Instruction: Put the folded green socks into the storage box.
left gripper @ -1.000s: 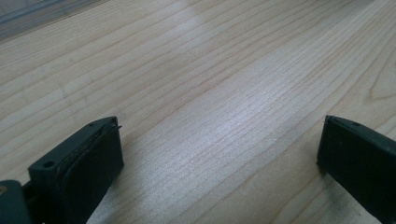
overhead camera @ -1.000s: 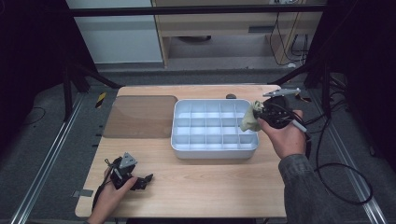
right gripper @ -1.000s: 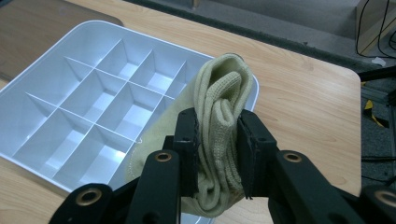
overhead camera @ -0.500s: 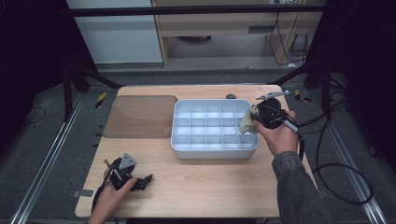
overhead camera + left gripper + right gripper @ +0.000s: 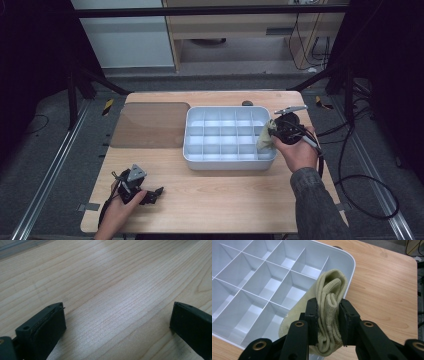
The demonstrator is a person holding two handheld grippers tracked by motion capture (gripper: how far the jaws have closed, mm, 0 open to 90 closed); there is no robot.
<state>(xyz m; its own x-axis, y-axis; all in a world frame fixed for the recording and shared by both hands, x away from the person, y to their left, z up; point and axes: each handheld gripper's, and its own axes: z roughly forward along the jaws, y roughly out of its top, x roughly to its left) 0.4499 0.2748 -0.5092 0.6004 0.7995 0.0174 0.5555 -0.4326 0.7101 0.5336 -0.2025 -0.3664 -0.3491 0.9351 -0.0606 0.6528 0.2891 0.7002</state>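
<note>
- Here, the right gripper [image 5: 329,322] pinches a folded yellowish sock [image 5: 331,297] between its fingers, at the right edge of the tray [image 5: 192,150], right of frame centre in the high view.
- The tray's visible compartments hold nothing.
- The left gripper [image 5: 131,184], fingers spread, sits on the desk [image 5: 225,200] at lower left.
</note>
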